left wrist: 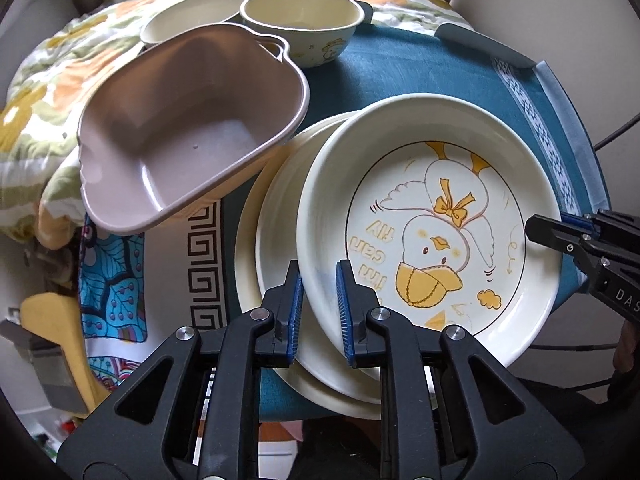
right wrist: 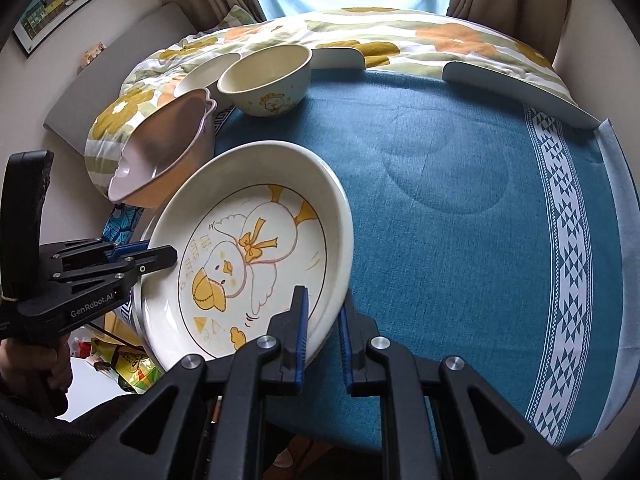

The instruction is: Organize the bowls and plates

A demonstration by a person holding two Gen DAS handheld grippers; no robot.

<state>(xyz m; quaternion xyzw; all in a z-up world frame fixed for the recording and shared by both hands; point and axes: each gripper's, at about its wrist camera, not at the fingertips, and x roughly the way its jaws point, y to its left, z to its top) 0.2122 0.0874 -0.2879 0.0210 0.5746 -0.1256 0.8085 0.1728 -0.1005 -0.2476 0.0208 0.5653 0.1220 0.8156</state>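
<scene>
I have the duck plate point(left wrist: 432, 240) pinched at two spots on its rim: my left tool point(left wrist: 319, 304) straddles the near-left edge with one pad inside the plate and one outside, and my right tool point(right wrist: 323, 332) does the same on the opposite edge. Both look pressed onto the rim, though I cannot see for certain that every pad is touching. The plate sits tilted, its right side raised off the blue cloth of the desk point(right wrist: 460, 184), its left side over the rims of the two other plates point(left wrist: 276, 216) lying underneath.

So the step in hand, as I read it, is settling this plate onto that stack, or lifting it off; I cannot tell which from here. If stacking, the next move calls for levelling the plate and sliding it left until it nests squarely inside the one below, then easing both tools apart together so it does not tip.

The brown bowl point(left wrist: 192, 128) leans on the quilt point(left wrist: 48, 92) just beside the stack, its rim close to the plates, so I would keep clear of it. A duck-printed bowl point(right wrist: 266, 76) and another pale dish point(right wrist: 204, 74) wait at the far edge, probably next.
</scene>
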